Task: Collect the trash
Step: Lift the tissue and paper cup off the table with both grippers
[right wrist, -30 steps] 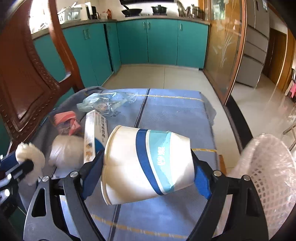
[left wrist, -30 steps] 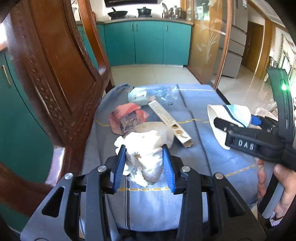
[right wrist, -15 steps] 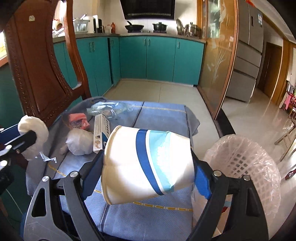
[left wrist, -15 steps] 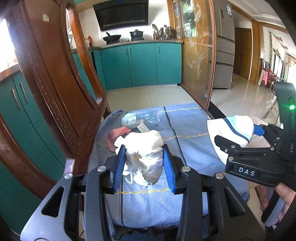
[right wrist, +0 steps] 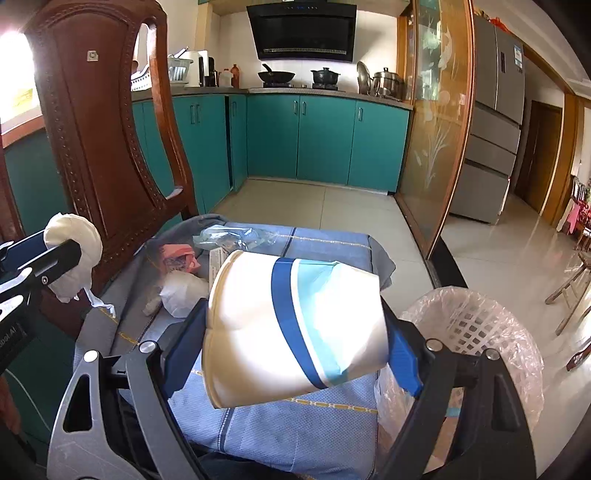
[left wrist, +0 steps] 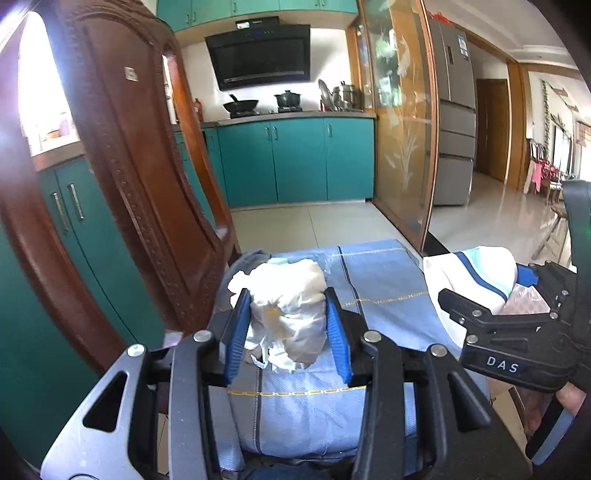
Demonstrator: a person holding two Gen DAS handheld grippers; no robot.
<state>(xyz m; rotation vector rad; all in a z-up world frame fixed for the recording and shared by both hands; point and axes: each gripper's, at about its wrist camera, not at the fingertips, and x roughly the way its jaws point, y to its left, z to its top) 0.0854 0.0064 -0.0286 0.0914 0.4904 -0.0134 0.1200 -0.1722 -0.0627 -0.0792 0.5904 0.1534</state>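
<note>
Reading "DAS" on right tool [left wrist: 476,291], clamping paper cup [right wrist: 295,328]; left tool [left wrist: 288,325] clamps tissue wad [left wrist: 286,306].

Teal cabinets [right wrist: 325,136]; black range hood [right wrist: 303,31]; carved wooden chair [right wrist: 99,122]; steel fridge [right wrist: 495,114]; glossy pale floor tiles [right wrist: 325,206].

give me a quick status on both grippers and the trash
Left gripper shut on tissue wad. Right gripper shut on paper cup. Lined basket right, unobstructed.
</note>
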